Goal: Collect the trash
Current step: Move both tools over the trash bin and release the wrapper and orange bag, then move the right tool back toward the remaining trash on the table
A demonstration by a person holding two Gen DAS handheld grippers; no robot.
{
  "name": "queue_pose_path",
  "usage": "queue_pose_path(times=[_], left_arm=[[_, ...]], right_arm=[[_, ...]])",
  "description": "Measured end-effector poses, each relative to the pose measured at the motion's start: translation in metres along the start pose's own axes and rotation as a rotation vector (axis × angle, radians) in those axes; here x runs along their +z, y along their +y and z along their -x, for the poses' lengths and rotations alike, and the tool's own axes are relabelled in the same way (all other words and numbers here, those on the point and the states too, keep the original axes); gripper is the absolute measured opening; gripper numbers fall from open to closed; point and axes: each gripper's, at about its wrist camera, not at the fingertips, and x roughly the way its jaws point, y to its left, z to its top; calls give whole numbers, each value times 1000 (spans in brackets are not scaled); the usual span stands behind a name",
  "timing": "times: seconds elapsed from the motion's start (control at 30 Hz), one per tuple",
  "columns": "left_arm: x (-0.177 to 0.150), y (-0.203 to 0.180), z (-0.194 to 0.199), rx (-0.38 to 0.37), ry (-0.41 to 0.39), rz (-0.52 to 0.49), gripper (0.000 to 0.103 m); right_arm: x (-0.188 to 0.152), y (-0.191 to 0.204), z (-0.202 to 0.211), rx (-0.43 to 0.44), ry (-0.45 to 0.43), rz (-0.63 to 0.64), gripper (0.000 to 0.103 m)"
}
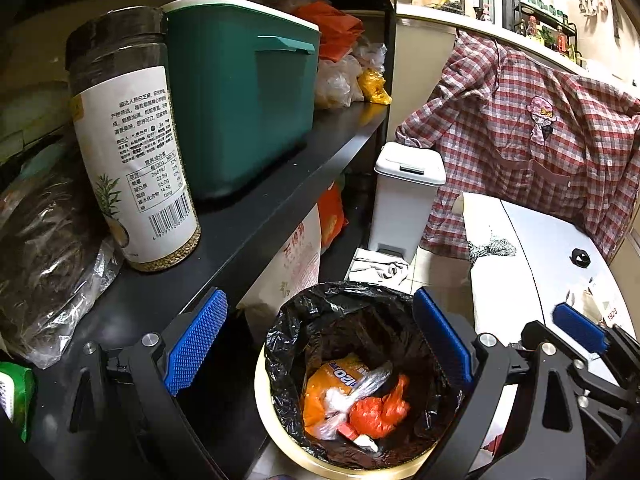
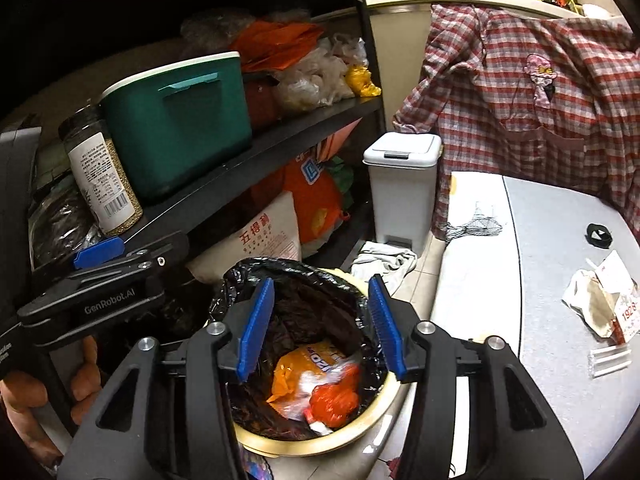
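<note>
A round bin (image 1: 267, 408) with a pale rim and a black liner stands on the floor below both grippers. Inside lie an orange packet (image 1: 316, 396), clear plastic and a crumpled red bag (image 1: 380, 408). My left gripper (image 1: 318, 300) hangs over the bin's left side, open wide, with nothing between its blue pads. My right gripper (image 2: 321, 284) is directly above the bin (image 2: 360, 436), open and empty, with the red bag (image 2: 334, 400) below it. A crumpled paper wrapper (image 2: 600, 308) and a clear plastic strip (image 2: 608, 358) lie on the grey table (image 2: 540, 260) to the right.
A black shelf (image 1: 240, 220) at left carries a labelled jar (image 1: 132, 152), a green box (image 1: 240, 100) and bags. A white pedal bin (image 1: 404, 196) stands beyond, with a plaid shirt (image 1: 520, 120) hung behind the table. A cloth (image 2: 384, 260) lies on the floor.
</note>
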Motion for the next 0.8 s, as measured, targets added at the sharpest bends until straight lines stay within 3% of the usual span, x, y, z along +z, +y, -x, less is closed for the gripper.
queue_pose_path(times=[0.33, 0.6, 0.8], left_arm=[[-1, -12, 2, -8, 2, -11, 91], [-3, -58, 10, -75, 4, -68, 91], [-8, -108, 18, -160, 11, -122, 91]], right_arm=[[-5, -22, 44, -101, -38, 22, 77], [-24, -77, 94, -246, -88, -47, 82], [-48, -145, 126, -391, -112, -168, 82]])
